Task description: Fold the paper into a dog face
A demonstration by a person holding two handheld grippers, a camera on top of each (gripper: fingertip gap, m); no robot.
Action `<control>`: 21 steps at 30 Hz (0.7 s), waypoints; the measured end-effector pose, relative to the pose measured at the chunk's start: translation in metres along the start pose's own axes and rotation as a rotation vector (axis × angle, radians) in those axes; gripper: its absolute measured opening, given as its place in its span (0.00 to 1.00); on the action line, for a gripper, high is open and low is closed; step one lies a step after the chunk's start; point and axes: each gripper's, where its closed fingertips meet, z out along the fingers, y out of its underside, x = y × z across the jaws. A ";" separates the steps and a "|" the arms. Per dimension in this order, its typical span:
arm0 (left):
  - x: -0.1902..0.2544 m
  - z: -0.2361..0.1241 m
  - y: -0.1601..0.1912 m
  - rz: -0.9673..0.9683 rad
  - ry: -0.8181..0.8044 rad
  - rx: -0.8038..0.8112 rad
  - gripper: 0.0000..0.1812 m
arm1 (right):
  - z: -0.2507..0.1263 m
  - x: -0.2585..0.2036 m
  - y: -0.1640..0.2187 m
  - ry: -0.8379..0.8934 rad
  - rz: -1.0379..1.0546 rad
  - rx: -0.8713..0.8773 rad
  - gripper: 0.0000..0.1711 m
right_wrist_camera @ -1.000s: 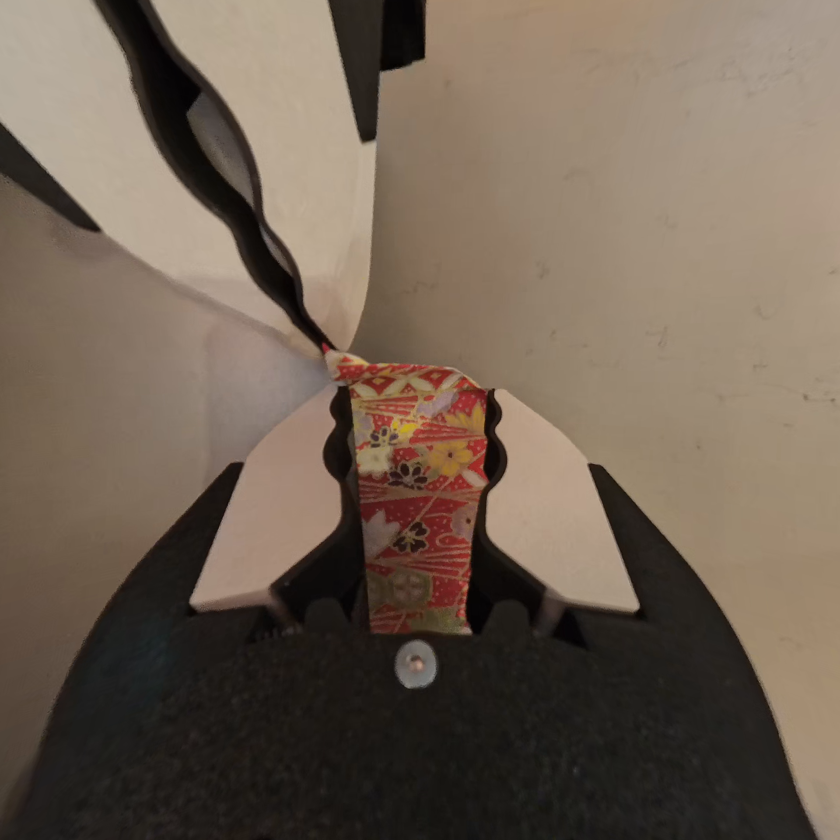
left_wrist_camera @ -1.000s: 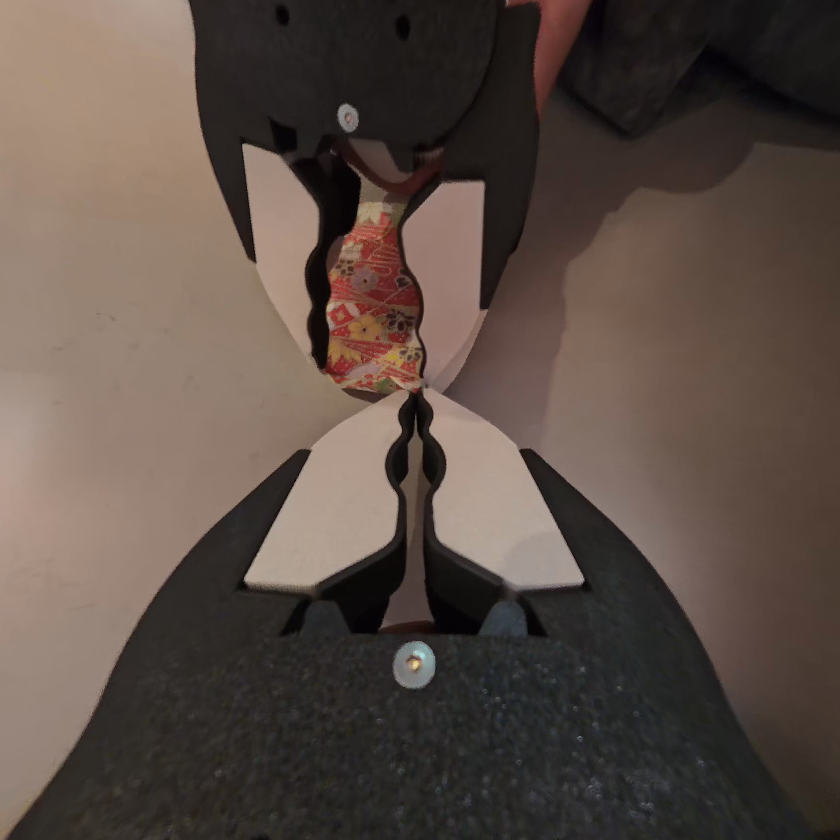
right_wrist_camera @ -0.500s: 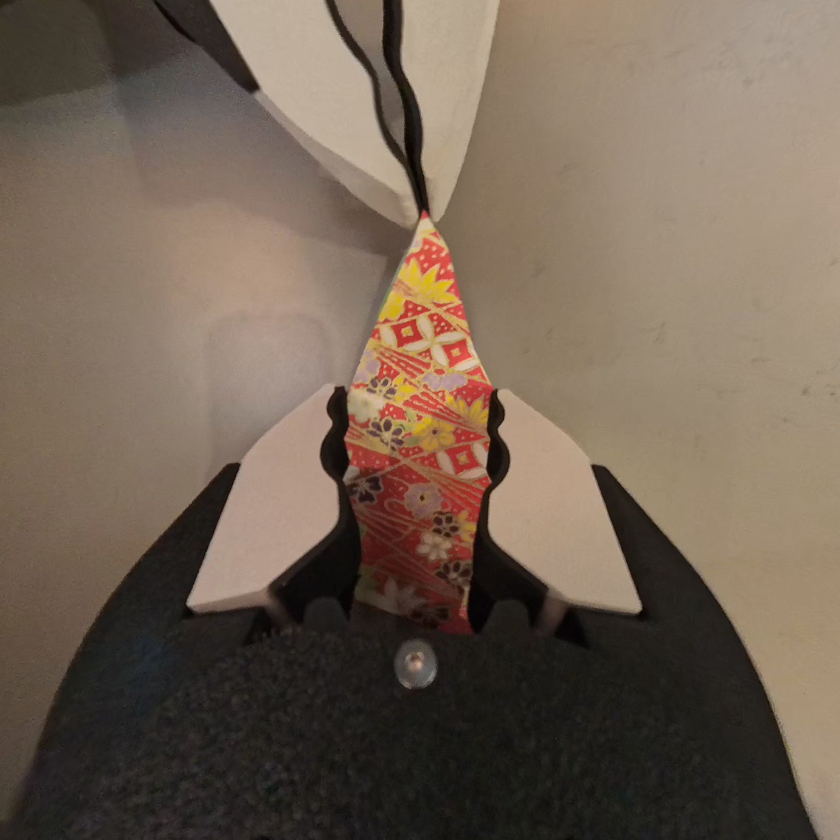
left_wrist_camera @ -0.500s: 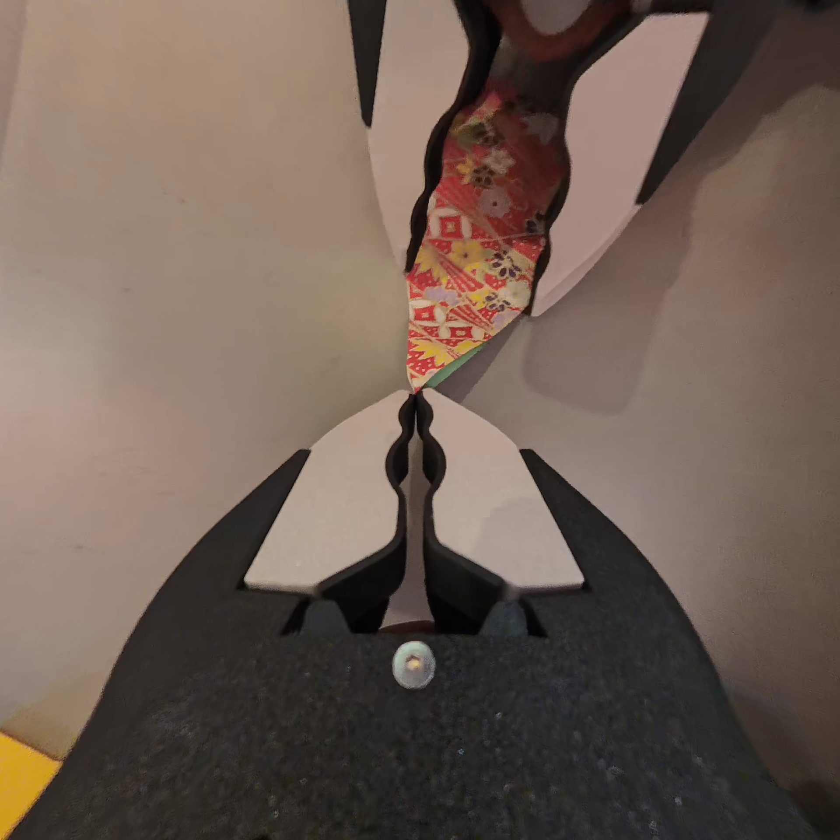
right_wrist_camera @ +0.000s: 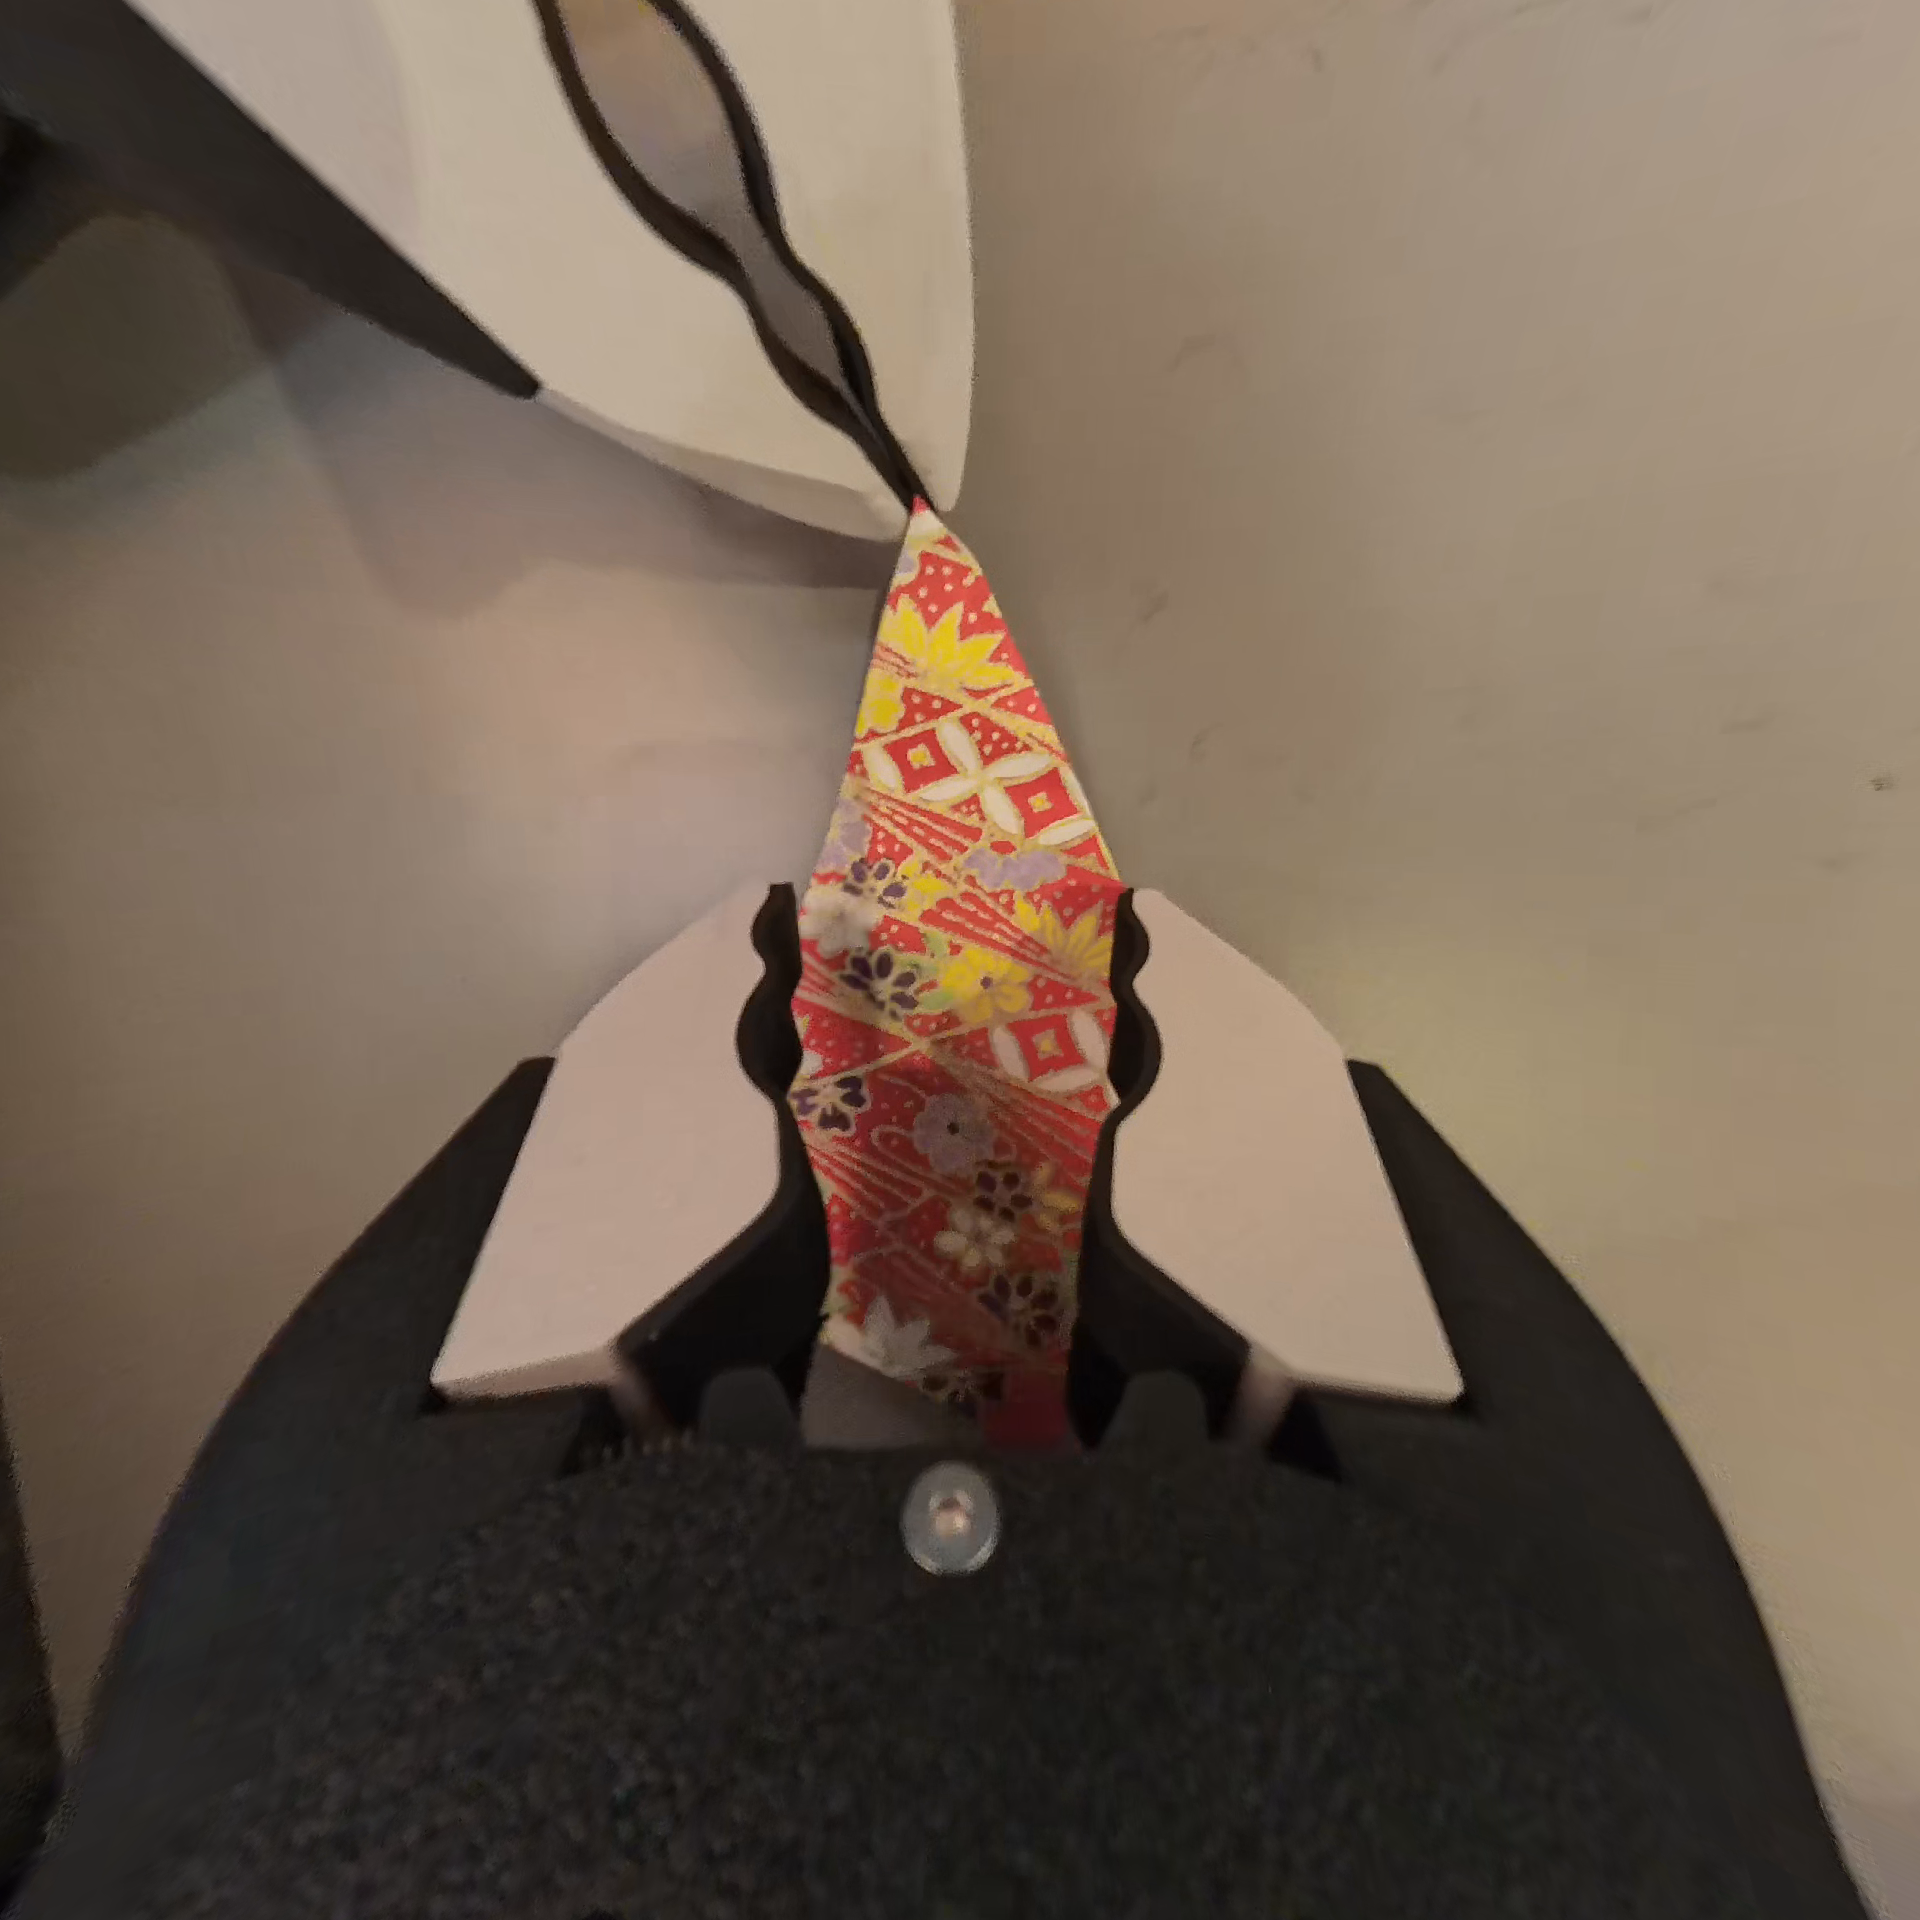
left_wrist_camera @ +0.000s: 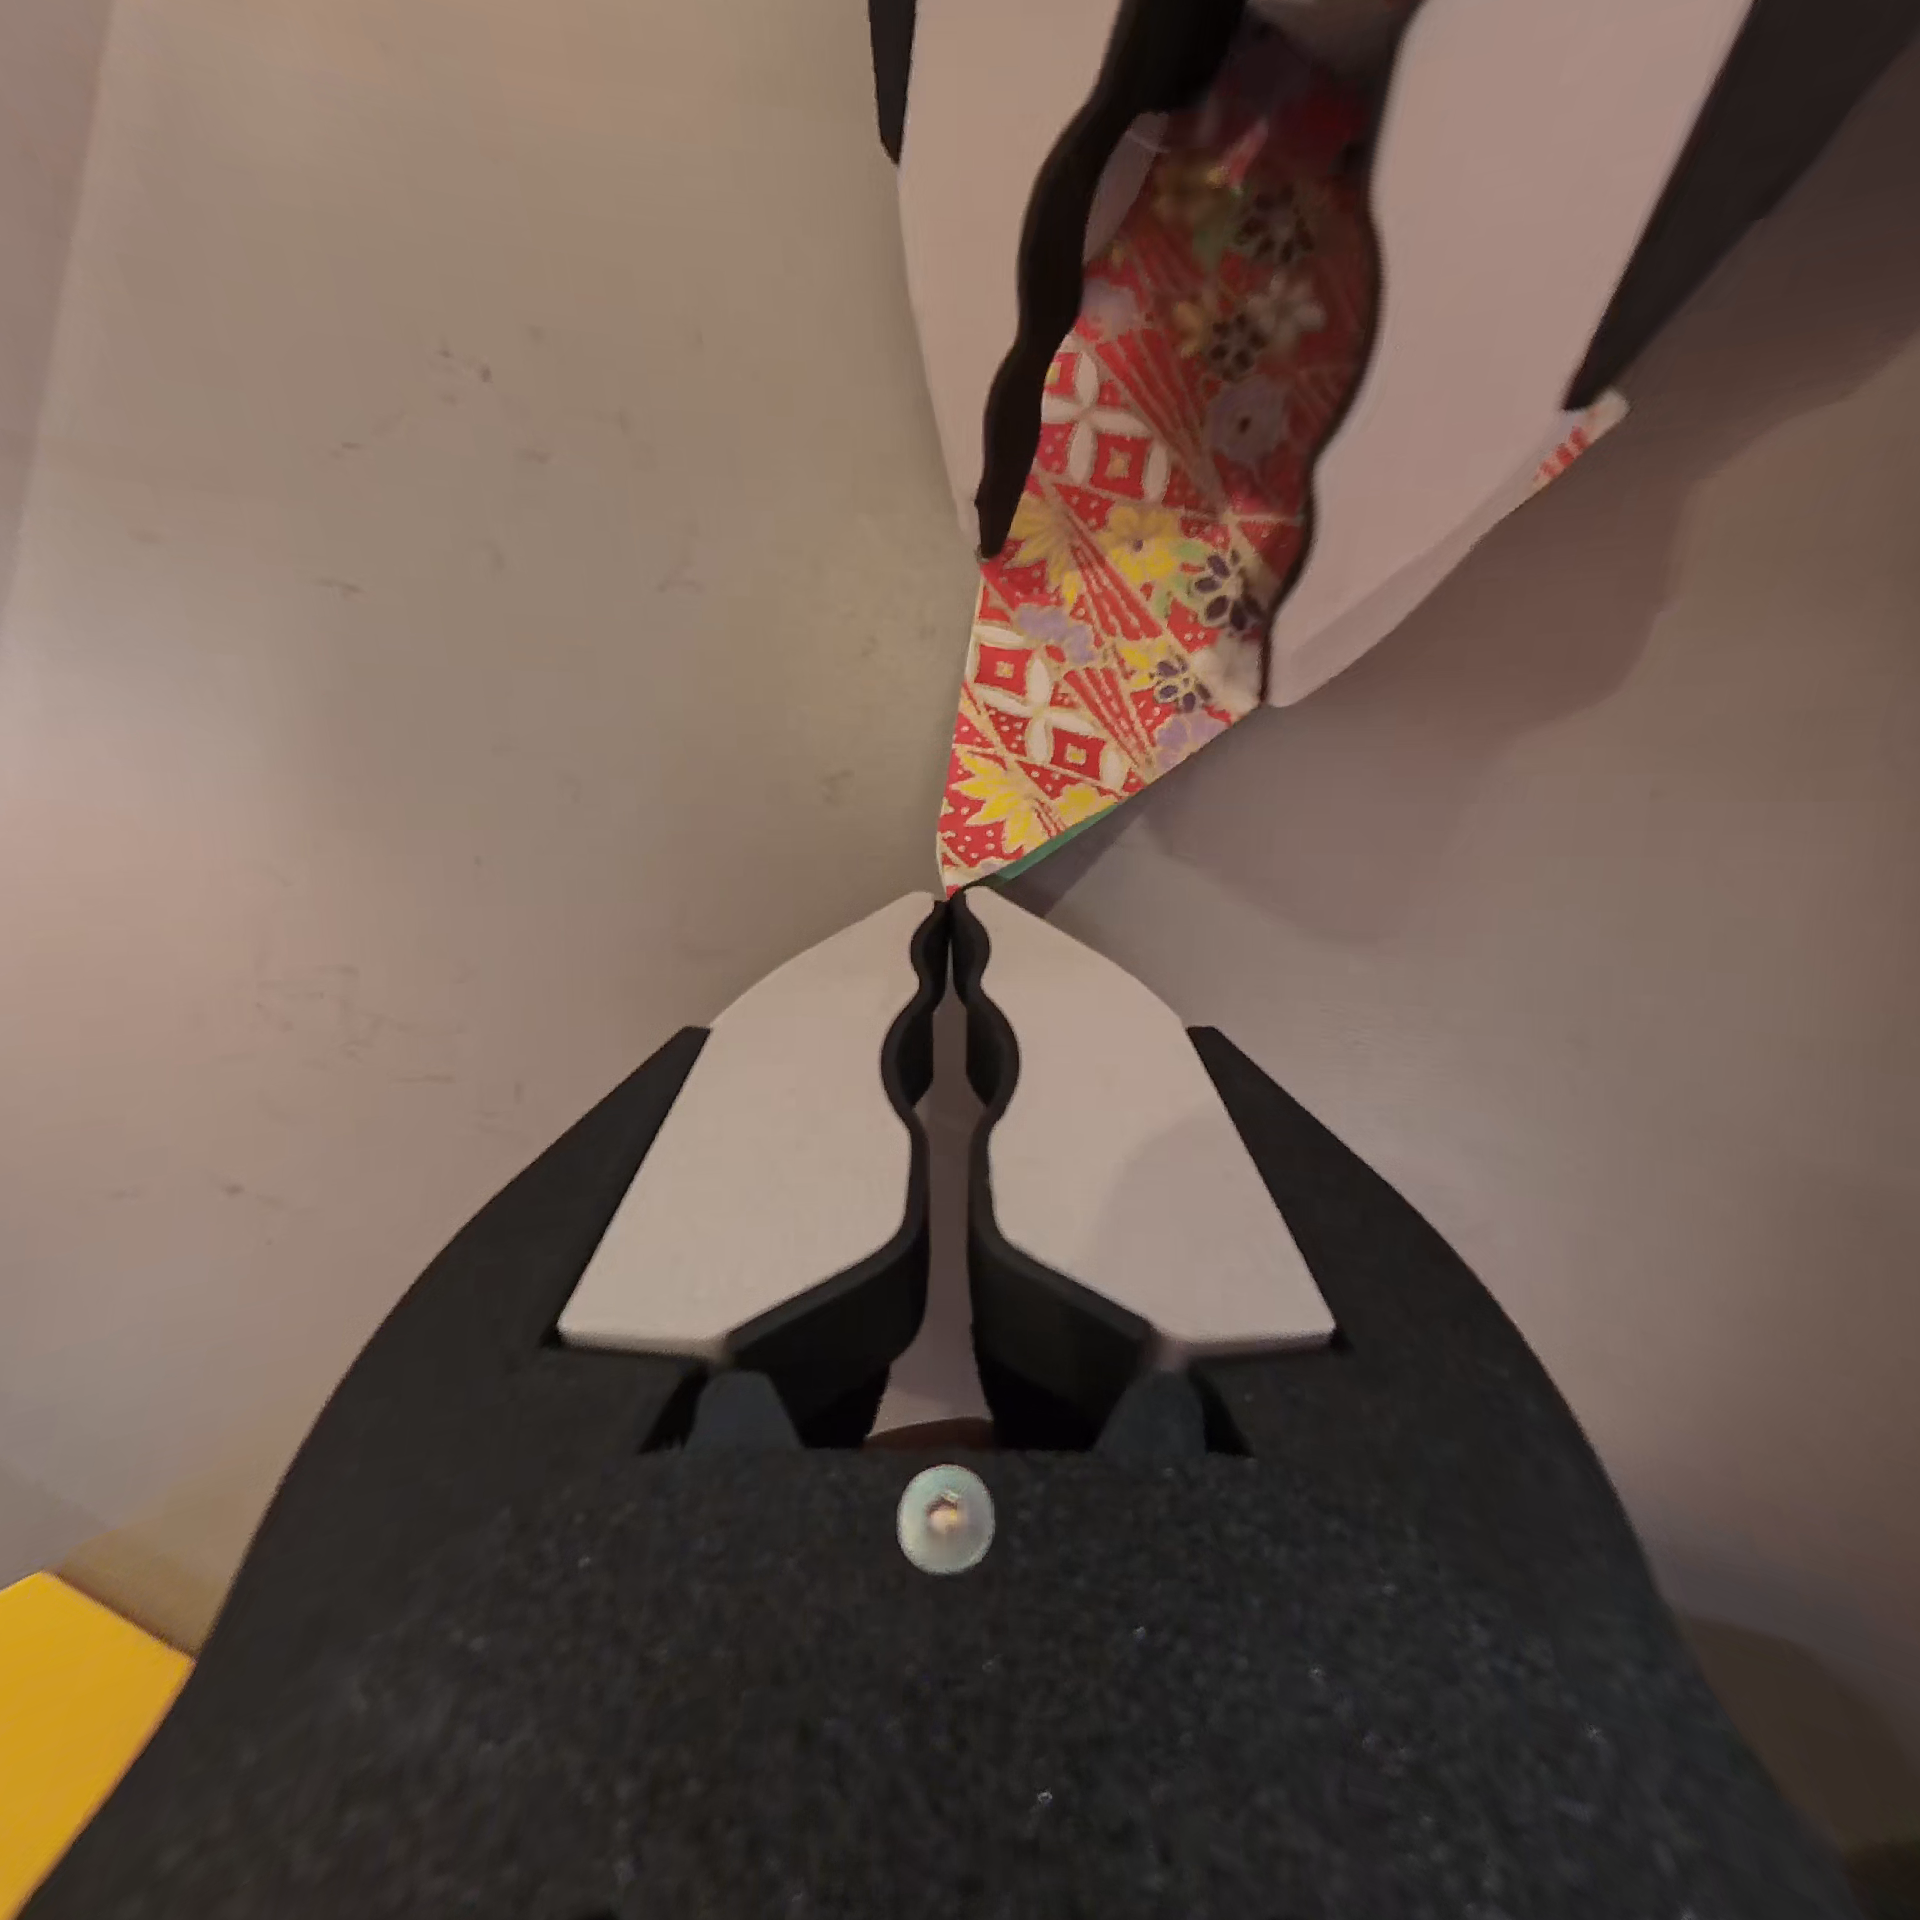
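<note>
Left gripper (left_wrist_camera: pixel 951 906) clenched on the pointed tip of the red patterned paper (left_wrist_camera: pixel 1127 582), mid-frame. Right gripper (right_wrist_camera: pixel 951 904) parted around the paper's wider end, lower centre, above the bench (right_wrist_camera: pixel 1455 520).

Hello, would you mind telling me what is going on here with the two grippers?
A person is working a patterned red paper with two hand-held grippers, folding it toward a dog face. The left gripper is shut on one pointed corner of the paper. The right gripper has the paper lying between its fingers, which stand apart; whether they press it is unclear. The paper stretches between the two above a pale table, and no dog face shows yet.
</note>
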 end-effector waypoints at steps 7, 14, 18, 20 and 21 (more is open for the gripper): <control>-0.002 0.000 -0.003 0.008 -0.004 0.022 0.00 | 0.000 0.002 0.001 0.005 -0.011 -0.066 0.31; 0.000 -0.006 -0.014 -0.017 0.019 0.094 0.00 | 0.003 0.000 0.004 0.121 -0.095 -0.061 0.28; 0.015 -0.011 -0.032 -0.034 0.093 0.191 0.00 | 0.003 0.000 0.004 0.132 -0.083 -0.019 0.28; 0.024 -0.012 -0.038 -0.016 0.119 0.215 0.00 | 0.003 0.000 0.004 0.133 -0.079 -0.007 0.28; 0.027 -0.012 -0.039 -0.002 0.124 0.215 0.00 | 0.003 0.000 0.004 0.134 -0.078 -0.005 0.28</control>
